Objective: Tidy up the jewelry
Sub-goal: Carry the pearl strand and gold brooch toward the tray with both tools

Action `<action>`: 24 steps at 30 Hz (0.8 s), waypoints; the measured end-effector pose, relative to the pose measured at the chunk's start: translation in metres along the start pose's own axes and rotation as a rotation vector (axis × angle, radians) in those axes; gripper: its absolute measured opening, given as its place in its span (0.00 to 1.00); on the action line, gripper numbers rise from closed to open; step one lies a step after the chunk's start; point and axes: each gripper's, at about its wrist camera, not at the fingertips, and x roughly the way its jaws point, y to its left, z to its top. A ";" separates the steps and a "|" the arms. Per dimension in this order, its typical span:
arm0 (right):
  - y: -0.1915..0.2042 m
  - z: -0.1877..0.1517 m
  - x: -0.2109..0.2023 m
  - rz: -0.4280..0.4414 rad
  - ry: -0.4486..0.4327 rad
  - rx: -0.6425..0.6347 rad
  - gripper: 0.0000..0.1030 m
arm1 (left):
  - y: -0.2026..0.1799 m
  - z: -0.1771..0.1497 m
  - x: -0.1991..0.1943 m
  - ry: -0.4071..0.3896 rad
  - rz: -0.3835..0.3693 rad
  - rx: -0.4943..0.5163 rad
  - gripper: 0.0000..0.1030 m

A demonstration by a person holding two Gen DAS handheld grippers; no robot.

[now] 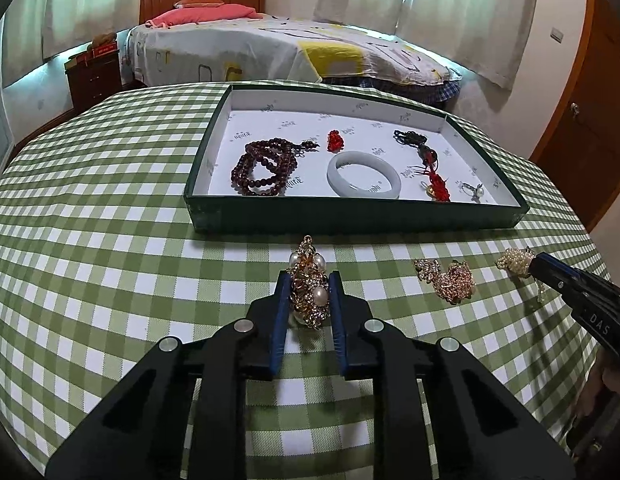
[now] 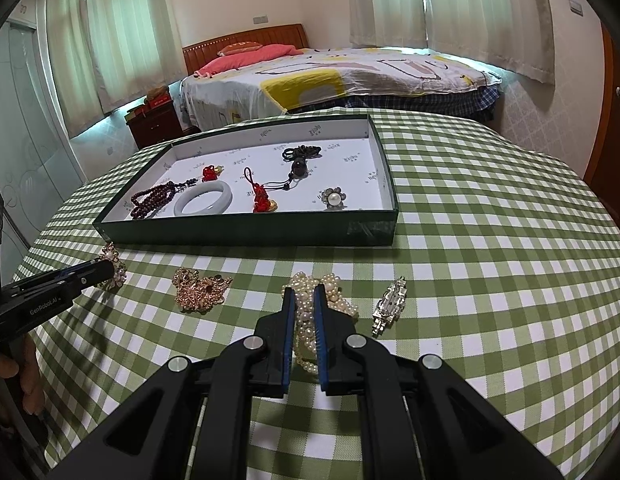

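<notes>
My left gripper (image 1: 308, 278) is shut on a gold brooch with pearls (image 1: 308, 284) lying on the checked tablecloth; it also shows in the right wrist view (image 2: 112, 270). My right gripper (image 2: 304, 294) is shut on a pearl strand (image 2: 313, 304), seen from the left wrist view (image 1: 513, 263). A green tray (image 1: 349, 216) beyond holds dark red beads (image 1: 262, 168), a white bangle (image 1: 363, 176), red charms (image 1: 334, 140), a dark cord pendant (image 1: 419, 146) and a pearl ring (image 2: 332, 199). A gold filigree brooch (image 2: 200, 290) lies between the grippers.
A silver rhinestone clip (image 2: 389, 310) lies right of the pearl strand. The round table has a green checked cloth (image 2: 489, 240). A bed (image 2: 349, 76) and a wooden nightstand (image 2: 156, 122) stand behind the table.
</notes>
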 end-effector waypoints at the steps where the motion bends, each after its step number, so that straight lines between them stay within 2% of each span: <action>1: 0.000 0.000 -0.001 0.001 -0.001 0.000 0.10 | 0.000 0.000 0.000 0.000 0.000 0.000 0.18; 24: 0.004 0.006 -0.012 0.005 -0.037 -0.010 0.10 | 0.004 0.001 -0.015 -0.031 0.004 0.005 0.18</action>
